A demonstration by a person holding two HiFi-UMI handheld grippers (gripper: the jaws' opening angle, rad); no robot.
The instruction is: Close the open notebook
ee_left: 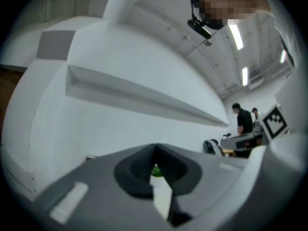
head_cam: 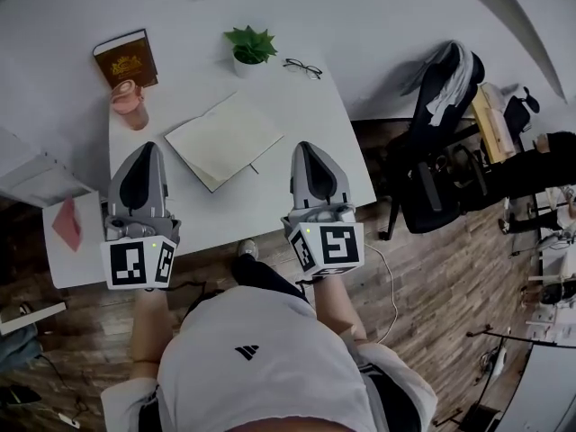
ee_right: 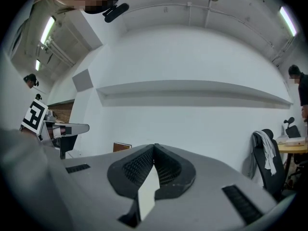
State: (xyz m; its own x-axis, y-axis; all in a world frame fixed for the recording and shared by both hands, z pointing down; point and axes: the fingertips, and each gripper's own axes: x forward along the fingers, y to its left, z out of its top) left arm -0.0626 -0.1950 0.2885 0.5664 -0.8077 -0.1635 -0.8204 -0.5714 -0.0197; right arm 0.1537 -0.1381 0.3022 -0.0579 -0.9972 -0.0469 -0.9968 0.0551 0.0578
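Holding both tools out over the near side of the worktop (head_cam: pixel 270 207), we have each one closed and empty. The left tool (head_cam: pixel 144 149) has its jaws together. In the left gripper view the dark pads meet at their tips with nothing pinched there, and only a fleck of green from the potted plant (head_cam: pixel 249 47) shows through the slit lower down. The right tool (head_cam: pixel 306 148) is likewise shut tight, its ribbed pads pressed edge to edge with nothing between them. Both tools point away from us, roughly level, so their cameras look at the white wall rather than down at the worktop. They lie nearly parallel and well apart, with our left forearm (head_cam: pixel 148 331) and right forearm (head_cam: pixel 340 306) straight behind them.

The notebook (head_cam: pixel 225 139) lies open on the worktop between the two tools and a little beyond their tips, turned at an angle with its pale pages up. Our left tool's tip is just beside the notebook's left edge, and our right tool's tip is near its right corner. From the head view neither appears to touch it.

Beyond the notebook stand a pink cup (head_cam: pixel 129 103), a brown book (head_cam: pixel 126 58), the potted plant and a pair of glasses (head_cam: pixel 304 67). A black chair (head_cam: pixel 441 142) stands to the right of the worktop.
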